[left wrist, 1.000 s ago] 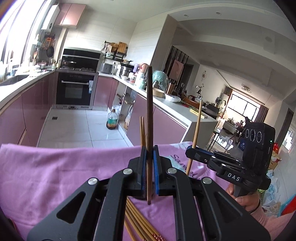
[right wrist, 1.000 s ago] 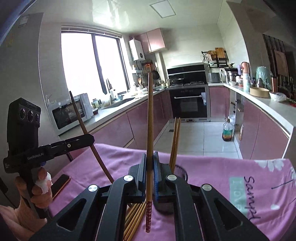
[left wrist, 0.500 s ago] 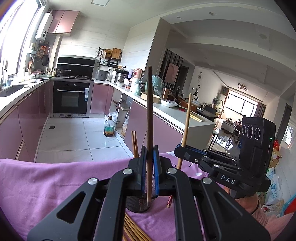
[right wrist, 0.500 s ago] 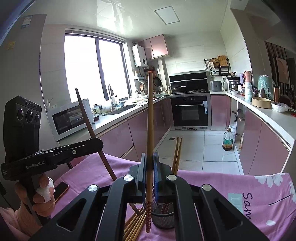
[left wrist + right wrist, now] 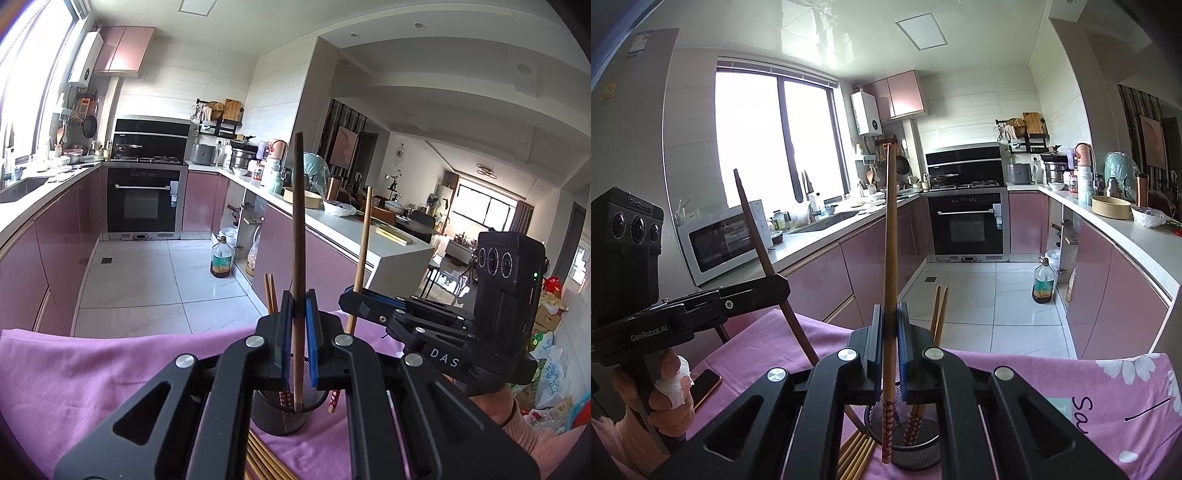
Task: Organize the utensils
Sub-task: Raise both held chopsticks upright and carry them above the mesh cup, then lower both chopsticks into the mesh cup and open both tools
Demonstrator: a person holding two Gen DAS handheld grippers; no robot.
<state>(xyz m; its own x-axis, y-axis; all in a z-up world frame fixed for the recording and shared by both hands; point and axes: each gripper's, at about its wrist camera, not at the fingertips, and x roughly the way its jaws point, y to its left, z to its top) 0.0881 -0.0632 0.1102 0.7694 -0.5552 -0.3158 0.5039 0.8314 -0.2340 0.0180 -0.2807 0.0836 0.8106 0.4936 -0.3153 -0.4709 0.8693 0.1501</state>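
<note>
Over the last second the black mesh cup (image 5: 282, 413) has come into view below the left tool (image 5: 295, 332), which stays clamped on a dark wooden chopstick (image 5: 297, 229) over its mouth. The right tool (image 5: 886, 332) grips a light chopstick with a red patterned end (image 5: 890, 258) just beside the rim, so both look ready to drop in.

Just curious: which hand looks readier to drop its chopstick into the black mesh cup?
Probably left. The left hand-held gripper holds a dark brown chopstick ending over the black mesh cup; the right hand-held gripper dangles a pale red-patterned chopstick outside its wall, tip below the rim.
</note>
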